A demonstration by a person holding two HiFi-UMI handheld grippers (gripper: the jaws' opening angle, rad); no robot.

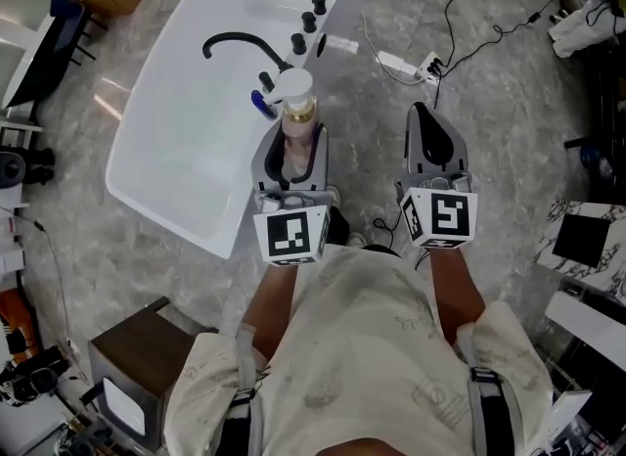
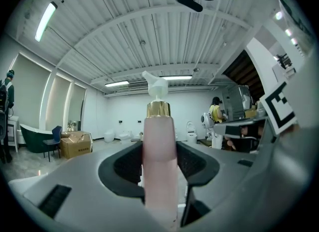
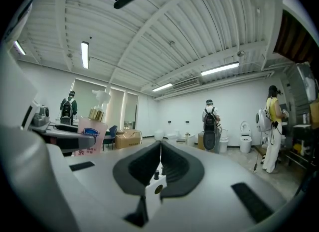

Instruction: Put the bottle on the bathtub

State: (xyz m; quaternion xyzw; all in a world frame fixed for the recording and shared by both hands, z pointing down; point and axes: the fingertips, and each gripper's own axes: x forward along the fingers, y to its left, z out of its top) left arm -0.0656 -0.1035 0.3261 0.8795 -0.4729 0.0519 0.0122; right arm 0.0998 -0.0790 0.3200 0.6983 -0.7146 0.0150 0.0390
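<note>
**Left gripper holds the pump bottle at the tub's edge; right gripper shut and empty**

Head view: The left gripper point(image 1: 290, 165) is clamped on a pale pink pump bottle with a gold collar and white pump head point(image 1: 296, 123). The bottle stands upright between the jaws, its pump rising clear above them. It sits over the near right edge of the white oval bathtub point(image 1: 176, 141), just beside the curved black faucet point(image 1: 238, 45). Whether its base touches the rim cannot be told from above. A small blue object point(image 1: 261, 104) lies close to the pump head, and three black knobs point(image 1: 309, 21) line the rim beyond. The tub's rim to the left of the bottle is bare. The right gripper point(image 1: 435, 146) hangs over the grey stone floor point(image 1: 509, 102), well apart from the tub. A white power strip with black cables point(image 1: 411, 66) lies ahead of it.

Left gripper view: The dark jaw pads press on both sides of the bottle's pink body, which fills the narrow gap between them. The gold collar and white pump stand above the pads.

Right gripper view: The jaws meet along a thin seam with nothing between them. The bottle shows at the left, label facing, with open showroom floor ahead.
</note>
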